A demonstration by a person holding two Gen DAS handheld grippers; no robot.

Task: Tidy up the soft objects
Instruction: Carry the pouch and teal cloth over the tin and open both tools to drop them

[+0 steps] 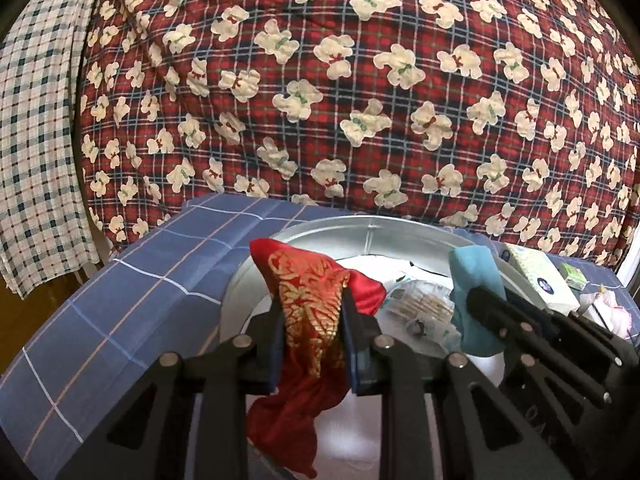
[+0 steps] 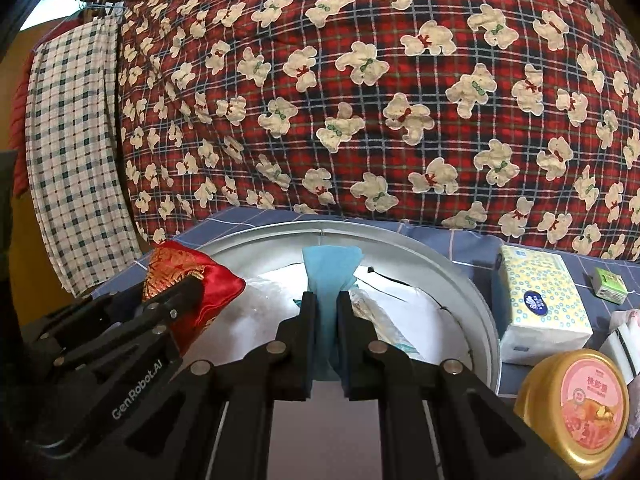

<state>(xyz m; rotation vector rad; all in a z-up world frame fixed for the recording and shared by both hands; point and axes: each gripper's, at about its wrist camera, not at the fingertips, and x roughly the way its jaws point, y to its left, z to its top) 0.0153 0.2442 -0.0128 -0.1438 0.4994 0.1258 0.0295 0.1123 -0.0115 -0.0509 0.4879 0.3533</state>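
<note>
Left gripper clamped on red brocade pouch, over basin rim at 9 o'clock. Right gripper clamped on teal cloth, above basin centre. Tissue pack just outside rim at 3 o'clock.

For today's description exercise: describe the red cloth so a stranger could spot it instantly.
Find the round metal basin on the blue checked cover. Above its left side, the left hand-held gripper pinches the red cloth. Shiny red satin with gold patterning sets it apart from the plain teal cloth beside it.
</note>
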